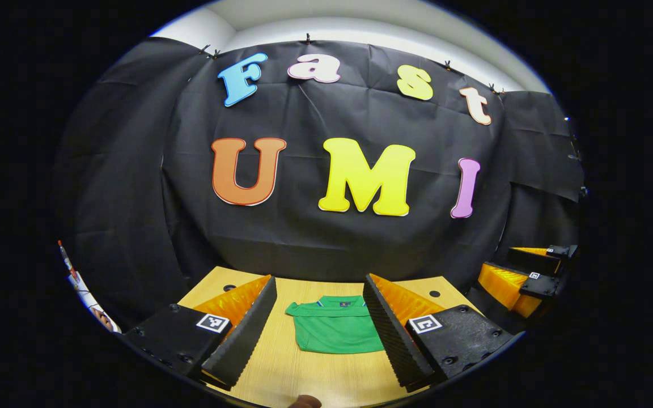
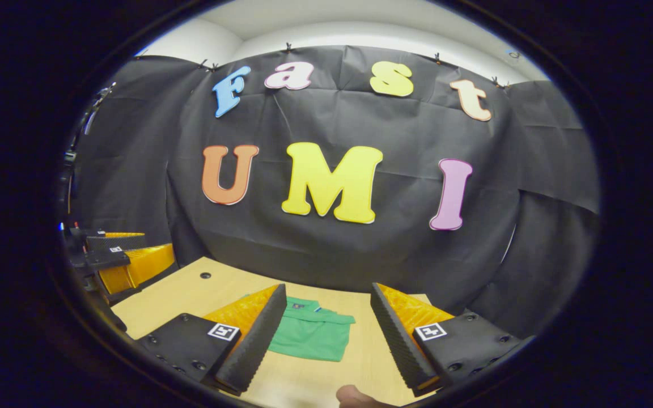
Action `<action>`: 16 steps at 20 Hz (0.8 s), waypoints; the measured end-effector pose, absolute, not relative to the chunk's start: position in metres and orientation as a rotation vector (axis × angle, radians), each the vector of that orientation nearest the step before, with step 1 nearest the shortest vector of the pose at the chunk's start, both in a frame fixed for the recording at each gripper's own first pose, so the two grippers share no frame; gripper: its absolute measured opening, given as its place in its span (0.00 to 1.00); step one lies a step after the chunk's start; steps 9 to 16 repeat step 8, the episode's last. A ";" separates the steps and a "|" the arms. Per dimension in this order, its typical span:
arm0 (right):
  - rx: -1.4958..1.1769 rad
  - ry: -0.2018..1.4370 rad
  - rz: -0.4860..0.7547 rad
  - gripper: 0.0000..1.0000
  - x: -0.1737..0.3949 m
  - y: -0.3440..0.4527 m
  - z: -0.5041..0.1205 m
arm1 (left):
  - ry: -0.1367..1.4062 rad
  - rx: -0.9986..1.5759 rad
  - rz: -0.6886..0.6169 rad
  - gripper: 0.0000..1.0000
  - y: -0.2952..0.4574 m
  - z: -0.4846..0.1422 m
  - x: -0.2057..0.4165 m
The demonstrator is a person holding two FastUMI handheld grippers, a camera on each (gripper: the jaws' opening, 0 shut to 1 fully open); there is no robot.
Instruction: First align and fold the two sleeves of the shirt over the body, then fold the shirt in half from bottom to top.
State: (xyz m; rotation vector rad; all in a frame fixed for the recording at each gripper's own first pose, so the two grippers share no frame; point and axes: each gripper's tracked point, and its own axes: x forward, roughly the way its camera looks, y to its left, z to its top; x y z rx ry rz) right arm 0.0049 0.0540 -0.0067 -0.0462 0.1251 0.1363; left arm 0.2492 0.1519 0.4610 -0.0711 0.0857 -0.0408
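Shirt [image 1: 335, 327] folded flat on table [image 1: 315, 379], both tools parted above

In the left gripper view, the left hand-held gripper [image 1: 319, 326] is showing two wedge-shaped fingers [image 1: 244, 331] with ribbed, saw-toothed inner faces. Each finger is running back into a flat dark mounting plate [image 1: 170, 340] studded with round screw heads, and each plate is carrying a small square black-and-white marker [image 1: 213, 323]. A fingertip [image 1: 305, 402] of the person is peeking in at the bottom edge.

In the right gripper view, the right hand-held gripper [image 2: 326, 328] is showing the same build: ribbed wedge fingers [image 2: 253, 334], screwed plates [image 2: 468, 340], and a square marker [image 2: 431, 331] on each side. A bare fingertip [image 2: 355, 395] is showing at the bottom.
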 end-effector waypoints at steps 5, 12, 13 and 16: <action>-0.054 0.125 0.137 0.96 0.002 0.058 -0.005 | 0.083 -0.082 -0.062 0.99 0.150 0.459 0.251; -0.051 0.133 0.125 0.96 0.000 0.057 -0.007 | 0.065 -0.047 -0.077 1.00 0.147 0.461 0.248; -0.051 0.133 0.125 0.96 0.000 0.057 -0.007 | 0.065 -0.047 -0.077 1.00 0.147 0.461 0.248; -0.051 0.133 0.125 0.96 0.000 0.057 -0.007 | 0.065 -0.047 -0.077 1.00 0.147 0.461 0.248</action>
